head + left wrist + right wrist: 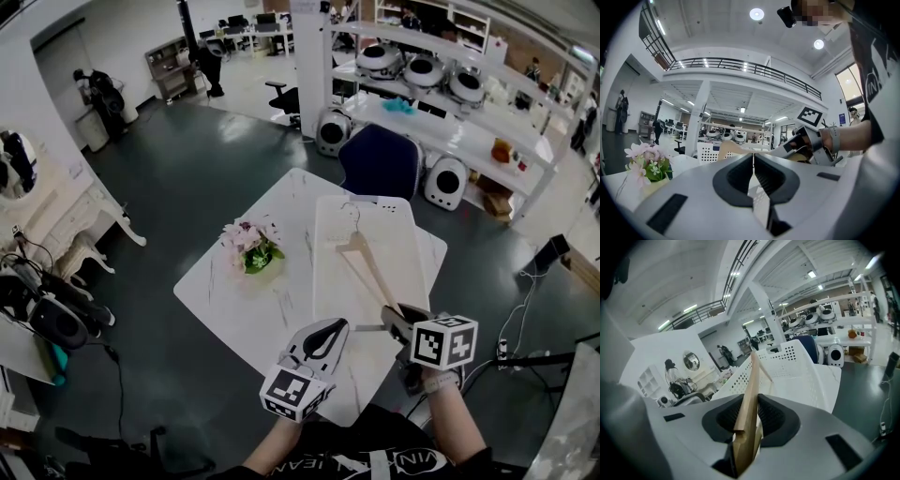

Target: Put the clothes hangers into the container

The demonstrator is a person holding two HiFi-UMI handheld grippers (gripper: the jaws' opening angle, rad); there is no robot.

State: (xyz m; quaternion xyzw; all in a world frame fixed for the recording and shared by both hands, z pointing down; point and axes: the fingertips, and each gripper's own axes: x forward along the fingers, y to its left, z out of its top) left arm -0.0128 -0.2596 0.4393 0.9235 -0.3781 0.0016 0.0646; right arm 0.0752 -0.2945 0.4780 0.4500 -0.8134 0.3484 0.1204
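Currently the right gripper [749,427] clamps one arm of the wooden hanger [368,265], which extends over the white container [330,309], hook toward 12 o'clock. The left gripper [753,171] is pinched together, empty. Risk: held at its end, the hanger may pivot and snag the rim.

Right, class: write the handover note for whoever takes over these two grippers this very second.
Left gripper: shut, empty, over the table.
Right gripper: shut on the wooden hanger.
The hanger reaches over the white container; whether it rests inside is unclear.
Done: hanger picked up.
Left: lower it in and release. No other hanger in sight.
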